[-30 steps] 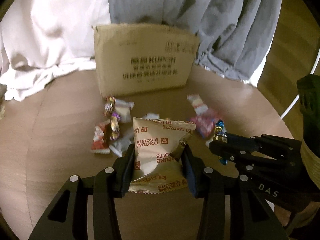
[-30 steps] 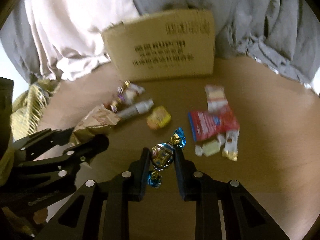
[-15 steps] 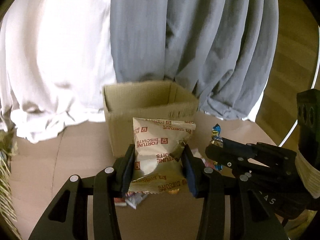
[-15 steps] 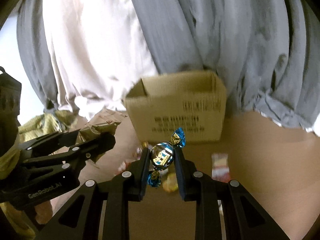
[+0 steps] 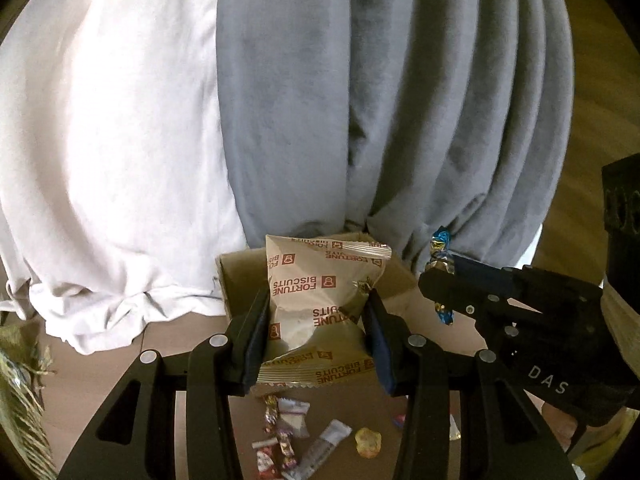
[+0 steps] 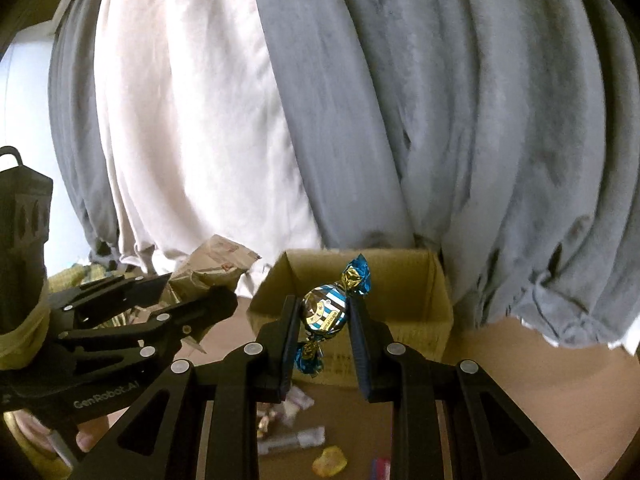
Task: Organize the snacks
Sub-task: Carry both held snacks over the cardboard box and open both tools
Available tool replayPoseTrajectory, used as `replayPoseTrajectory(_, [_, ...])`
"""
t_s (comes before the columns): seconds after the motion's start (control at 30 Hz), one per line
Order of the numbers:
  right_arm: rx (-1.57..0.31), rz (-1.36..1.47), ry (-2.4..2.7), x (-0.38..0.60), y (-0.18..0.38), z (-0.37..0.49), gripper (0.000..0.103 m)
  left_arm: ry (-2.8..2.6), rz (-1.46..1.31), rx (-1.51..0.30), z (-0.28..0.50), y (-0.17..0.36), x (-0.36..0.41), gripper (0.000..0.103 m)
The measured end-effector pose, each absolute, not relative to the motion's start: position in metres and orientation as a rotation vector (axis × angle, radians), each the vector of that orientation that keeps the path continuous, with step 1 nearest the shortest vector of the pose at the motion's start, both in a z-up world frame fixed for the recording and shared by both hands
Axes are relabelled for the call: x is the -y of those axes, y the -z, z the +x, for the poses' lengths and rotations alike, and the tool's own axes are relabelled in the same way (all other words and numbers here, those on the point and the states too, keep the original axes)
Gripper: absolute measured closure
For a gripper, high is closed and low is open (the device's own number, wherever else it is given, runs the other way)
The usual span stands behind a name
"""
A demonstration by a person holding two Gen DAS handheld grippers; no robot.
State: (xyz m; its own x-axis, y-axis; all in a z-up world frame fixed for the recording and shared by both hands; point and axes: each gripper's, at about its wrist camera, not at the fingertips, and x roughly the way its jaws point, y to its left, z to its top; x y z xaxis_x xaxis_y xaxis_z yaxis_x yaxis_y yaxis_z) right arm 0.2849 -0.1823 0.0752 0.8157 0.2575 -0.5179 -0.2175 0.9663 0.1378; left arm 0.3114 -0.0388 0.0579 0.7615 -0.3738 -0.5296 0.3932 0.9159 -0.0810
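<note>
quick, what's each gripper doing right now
Left gripper: closed on the fortune biscuits packet.
Right gripper: closed on the blue striped wrapped candy.

We see a beige Fortune Biscuits packet (image 5: 320, 304) upright at lower centre, a blue-striped wrapped candy (image 6: 325, 312) tilted mid-frame, and the open cardboard box (image 6: 400, 280) behind both.

Loose snacks (image 5: 320, 442) lie before the box (image 6: 400, 280) (curtains (image 6: 400, 120) behind).
</note>
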Motion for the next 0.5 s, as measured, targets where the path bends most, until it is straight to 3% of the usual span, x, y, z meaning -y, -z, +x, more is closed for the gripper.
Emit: replayPoseTrajectory(0.5, [-0.718,0.036,-0.259,0.187,-0.067,0.389,0.077,0.428,0.041,-0.760,0.412,-0.044,0.060,0.058])
